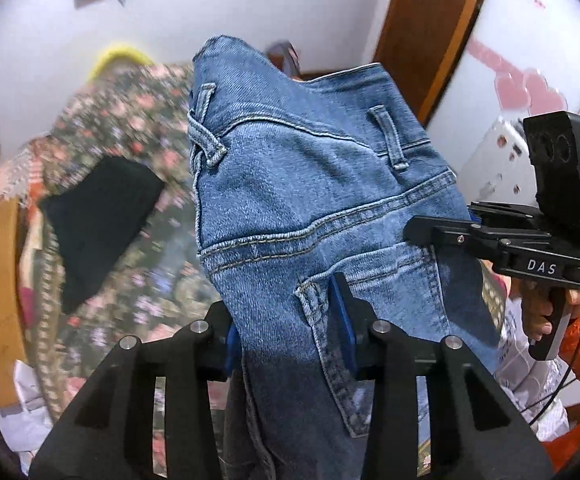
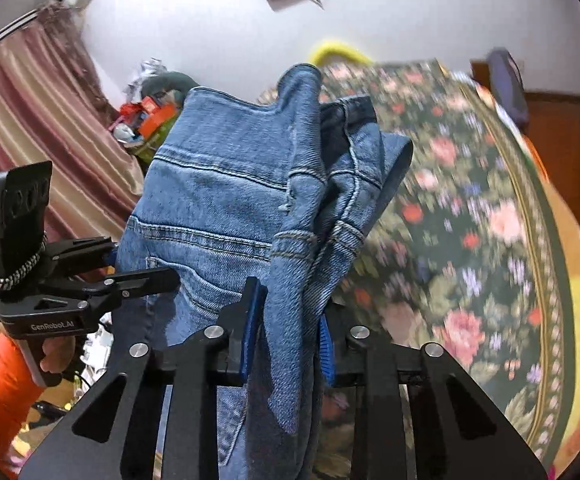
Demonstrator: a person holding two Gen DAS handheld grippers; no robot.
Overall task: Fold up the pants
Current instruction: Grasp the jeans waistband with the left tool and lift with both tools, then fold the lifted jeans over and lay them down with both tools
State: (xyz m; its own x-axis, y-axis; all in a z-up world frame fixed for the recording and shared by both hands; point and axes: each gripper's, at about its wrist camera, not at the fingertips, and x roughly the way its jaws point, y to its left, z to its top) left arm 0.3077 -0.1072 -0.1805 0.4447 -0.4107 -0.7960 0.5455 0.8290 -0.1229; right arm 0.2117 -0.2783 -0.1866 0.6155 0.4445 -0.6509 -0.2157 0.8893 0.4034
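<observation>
Both tools, the left tool and the right tool, are clamped on the blue jeans, holding them aloft over the floral bedspread, likely to align them for folding.

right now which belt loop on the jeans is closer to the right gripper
The straight belt loop on the jeans, nearer the right gripper; the crossed belt loop lies farther away.

Soft indoor light, motion-blurred background, fisheye vignette.

Floral bedspread — black cloth (perhaps clothing) lies on it.
</observation>
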